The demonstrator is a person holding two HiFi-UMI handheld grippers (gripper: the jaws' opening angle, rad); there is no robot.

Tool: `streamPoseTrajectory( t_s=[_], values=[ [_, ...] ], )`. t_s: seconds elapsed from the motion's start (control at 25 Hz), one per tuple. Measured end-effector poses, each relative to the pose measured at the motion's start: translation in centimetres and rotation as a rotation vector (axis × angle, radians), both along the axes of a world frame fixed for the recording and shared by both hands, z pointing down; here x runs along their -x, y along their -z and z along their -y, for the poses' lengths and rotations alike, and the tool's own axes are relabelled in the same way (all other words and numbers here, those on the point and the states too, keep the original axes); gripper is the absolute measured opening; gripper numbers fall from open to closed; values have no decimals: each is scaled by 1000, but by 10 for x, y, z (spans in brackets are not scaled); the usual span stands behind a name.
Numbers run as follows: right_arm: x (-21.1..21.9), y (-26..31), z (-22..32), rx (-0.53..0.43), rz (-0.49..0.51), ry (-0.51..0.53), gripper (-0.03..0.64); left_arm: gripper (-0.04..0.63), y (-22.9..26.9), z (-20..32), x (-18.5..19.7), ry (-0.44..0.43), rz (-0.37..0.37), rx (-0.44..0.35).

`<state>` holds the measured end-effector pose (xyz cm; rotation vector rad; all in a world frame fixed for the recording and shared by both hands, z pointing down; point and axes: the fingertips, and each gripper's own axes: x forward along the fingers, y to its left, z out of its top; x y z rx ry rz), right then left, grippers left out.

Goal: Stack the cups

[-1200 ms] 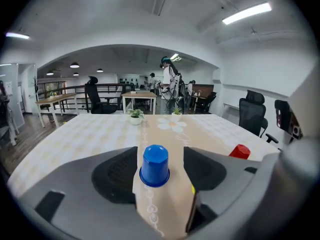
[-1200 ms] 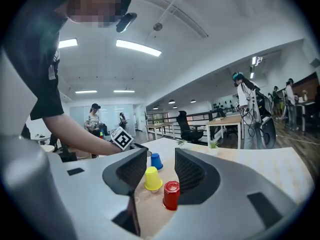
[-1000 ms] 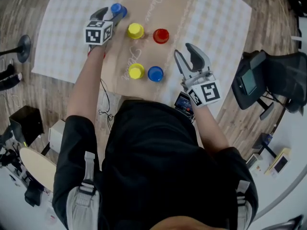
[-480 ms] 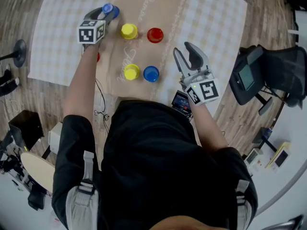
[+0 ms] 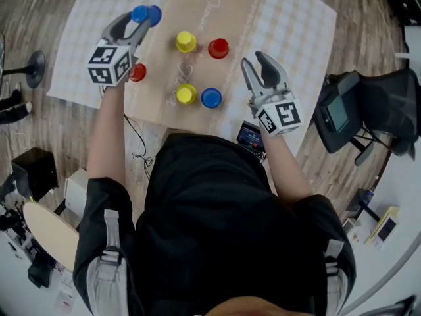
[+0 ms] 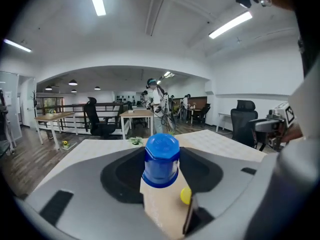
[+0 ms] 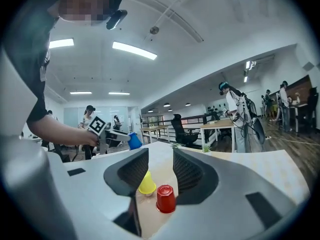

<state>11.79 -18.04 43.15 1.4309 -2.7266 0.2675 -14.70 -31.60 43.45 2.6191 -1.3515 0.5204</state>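
Change: your left gripper (image 5: 137, 21) has just closed its jaws on the blue cup (image 6: 161, 160) and lifted it off the cloth, to the left of the far yellow cup (image 5: 186, 42).
Other hand: your right gripper (image 5: 256, 68) has jaws just narrowing, still apart, nothing between them; it is right of that yellow cup.
Meaning: no stack yet; probably set the held cup over a standing one.
Surface: pale checked cloth (image 5: 296, 25) with a brown runner (image 5: 197, 5).
Room: open office with desks, black chairs, strip lights.

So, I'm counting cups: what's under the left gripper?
A red cup on the mat, partly covered by the marker cube of the left gripper. Its jaws have just been closing on a blue cup, mouth down; its inside is hidden.
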Motion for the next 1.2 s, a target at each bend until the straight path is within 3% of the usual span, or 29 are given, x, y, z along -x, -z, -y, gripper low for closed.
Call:
streamPoseTrajectory(
  t_s=[0.16,0.4,0.52,0.68,1.2],
  values=[
    [-1,12,-4,-40,-7,6,161,215,14,-55,7,-9,0,-13],
    [0,20,-17,-80,-64,8,163,215,-17,-132,8,1,3,4],
    [2,19,-24,-76,-68,13,161,215,-46,-161,9,4,-29,55],
    [-4,17,-30,-62,-74,-2,161,215,-82,-184,12,28,-52,118],
    [-7,7,-38,-56,-97,-19,156,215,-152,-206,1,22,58,215]
  ],
)
